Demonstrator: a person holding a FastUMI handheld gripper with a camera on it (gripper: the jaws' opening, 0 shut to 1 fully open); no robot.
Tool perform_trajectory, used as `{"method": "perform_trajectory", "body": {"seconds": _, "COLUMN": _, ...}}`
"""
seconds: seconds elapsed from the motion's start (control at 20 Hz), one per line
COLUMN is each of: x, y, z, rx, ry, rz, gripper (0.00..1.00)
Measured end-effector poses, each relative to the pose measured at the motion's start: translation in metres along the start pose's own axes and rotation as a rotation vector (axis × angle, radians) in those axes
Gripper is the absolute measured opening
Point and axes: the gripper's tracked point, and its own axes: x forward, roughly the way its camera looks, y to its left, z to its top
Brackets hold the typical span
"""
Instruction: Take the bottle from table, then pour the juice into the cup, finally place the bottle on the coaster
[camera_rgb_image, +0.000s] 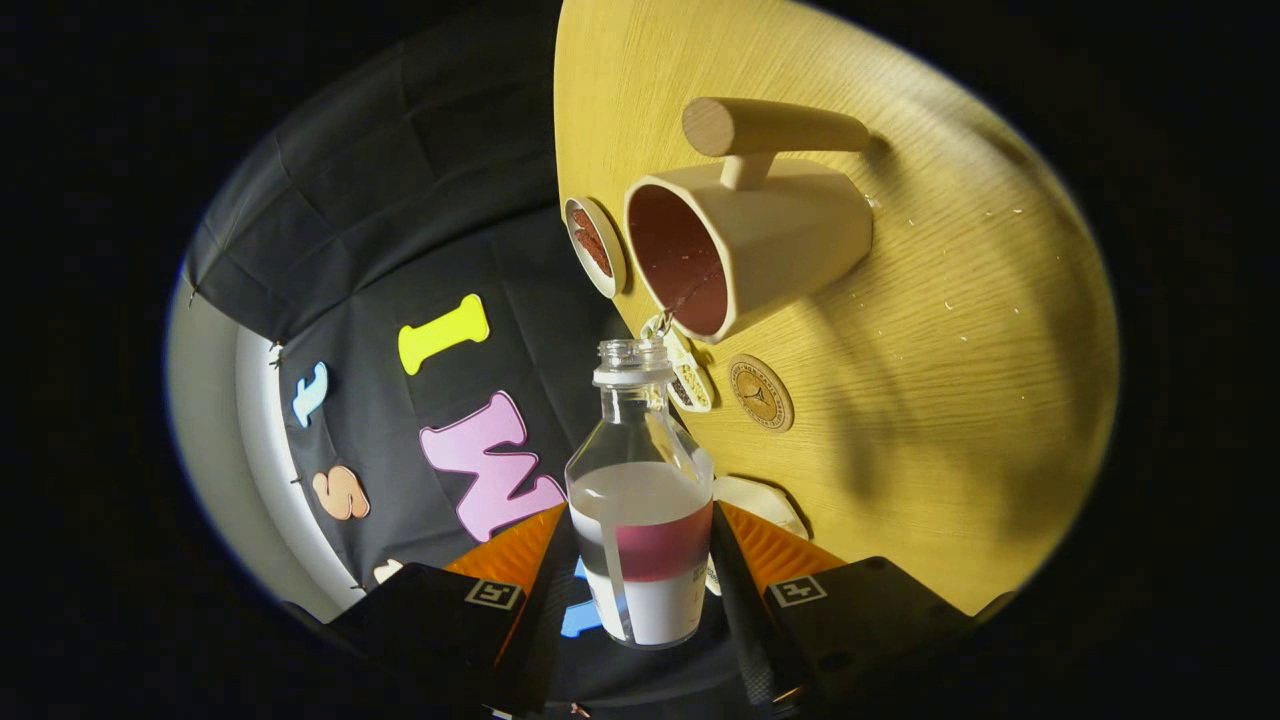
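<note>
Bottle (640, 500) sits between the two fingers of the gripper (640, 585), one finger pressed on each side of its lower body — a closed grip on the bottle, jaws apart only by the bottle's width. The bottle is clear, uncapped, with a white label around the lower part and a band of red juice showing above the label. Its open neck points ahead of the fingers toward the cup.

The view is rolled hard to one side, so the table (950, 350) stands as a yellow wood-grain surface on the right and the booth's black cloth wall fills the left. The bottle is held in the air off the table, tipped with the gripper.

Cup (745, 245) is just beyond the bottle's mouth: cream-coloured, faceted, with a round wooden bar handle on its side. Its inside shows reddish-brown. A thin thread of liquid runs from the bottle's mouth to the cup's rim — the two are near but not touching.

Coaster (761, 392) is a small round brown disc with a printed emblem, flat on the table, near the cup's rim and to the right of the bottle's neck.

A small white dish (595, 245) holding something brown stands just left of the cup. A white object (760, 500) lies on the table right beside the bottle's shoulder; I cannot tell what it is. Small white specks are scattered on the far table surface.
</note>
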Motion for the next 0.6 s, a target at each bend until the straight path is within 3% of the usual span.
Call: {"method": "perform_trajectory", "body": {"seconds": 0.6, "x": 0.009, "y": 0.016, "z": 0.007, "rx": 0.11, "ry": -0.067, "rz": 0.052, "gripper": 0.74}}
